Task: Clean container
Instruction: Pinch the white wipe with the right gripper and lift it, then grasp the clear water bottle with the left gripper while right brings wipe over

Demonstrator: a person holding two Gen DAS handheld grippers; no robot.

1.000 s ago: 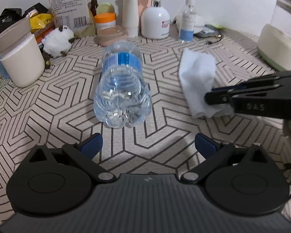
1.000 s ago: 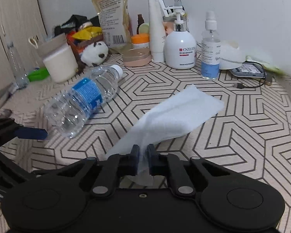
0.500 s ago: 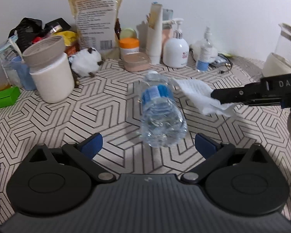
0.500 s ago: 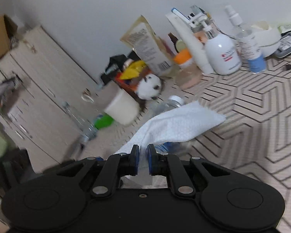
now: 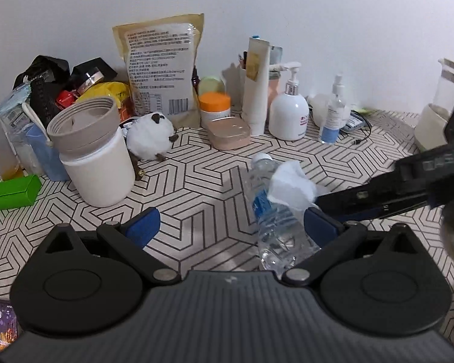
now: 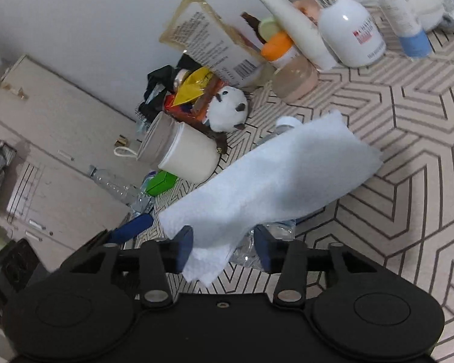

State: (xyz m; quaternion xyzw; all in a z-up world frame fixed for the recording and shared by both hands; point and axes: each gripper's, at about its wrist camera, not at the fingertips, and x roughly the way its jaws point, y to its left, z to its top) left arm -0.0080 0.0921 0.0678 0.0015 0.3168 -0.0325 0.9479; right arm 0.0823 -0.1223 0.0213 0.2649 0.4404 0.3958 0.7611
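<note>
A clear plastic water bottle [image 5: 272, 211] with a blue label and white cap lies on its side on the patterned table. A white tissue [image 5: 290, 186] is draped over its middle. My left gripper [image 5: 230, 227] is open, its right finger close beside the bottle's base. My right gripper [image 6: 224, 249] is open, jaws apart, with the tissue [image 6: 272, 178] lying loose between them and over the bottle, of which only the cap [image 6: 287, 121] and some crinkled plastic [image 6: 275, 230] show. The right gripper's arm [image 5: 393, 190] reaches in from the right.
A white jar [image 5: 97, 163] with a beige rim stands at left, beside a green box [image 5: 12, 192]. Along the wall stand a food pouch [image 5: 160, 66], an orange-lidded jar [image 5: 215, 106], a pump bottle [image 5: 289, 112], a spray bottle [image 5: 331, 115] and a plush toy [image 5: 149, 140].
My right gripper has opened and let go of the tissue, which now lies over the bottle. The right gripper tilted and came down over the bottle. My left gripper drew back and shifted left.
</note>
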